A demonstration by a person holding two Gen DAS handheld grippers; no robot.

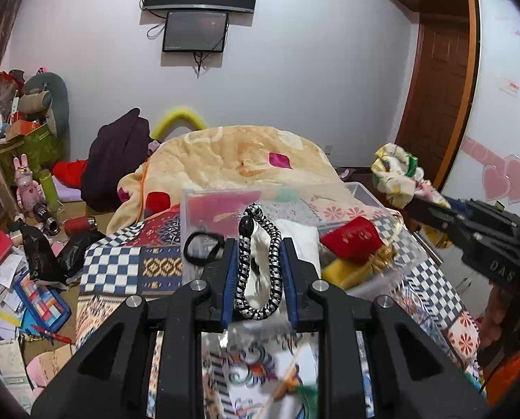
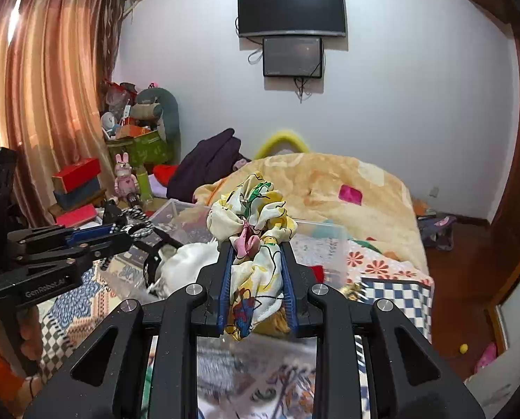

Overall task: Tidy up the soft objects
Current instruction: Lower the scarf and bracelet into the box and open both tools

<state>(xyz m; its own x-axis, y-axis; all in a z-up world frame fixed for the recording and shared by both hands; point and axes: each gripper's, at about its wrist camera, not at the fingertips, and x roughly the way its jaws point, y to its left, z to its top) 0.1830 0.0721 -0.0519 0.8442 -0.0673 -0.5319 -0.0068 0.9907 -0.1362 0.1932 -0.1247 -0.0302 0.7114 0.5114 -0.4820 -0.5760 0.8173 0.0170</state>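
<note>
My left gripper (image 1: 259, 244) is shut on a black-and-white braided cord loop (image 1: 260, 265) with a dark bead, held above a clear plastic box (image 1: 204, 195) on the bed. The box holds a black hair tie (image 1: 204, 247), a white soft item (image 1: 302, 241) and a red pouch (image 1: 354, 241). My right gripper (image 2: 256, 248) is shut on a yellow-and-white printed scrunchie (image 2: 256, 223), held over the same box (image 2: 324, 230). Each gripper shows in the other's view: the right gripper (image 1: 417, 206) at right, the left gripper (image 2: 120, 234) at left.
The bed has a patterned quilt (image 1: 113, 269) and a crumpled yellow blanket (image 1: 232, 160). A dark jacket (image 1: 120, 164), plush toys (image 1: 47, 101) and boxes lie at the left. Papers and bags (image 1: 12, 279) cover the side surface. A wooden door (image 1: 441, 80) is right.
</note>
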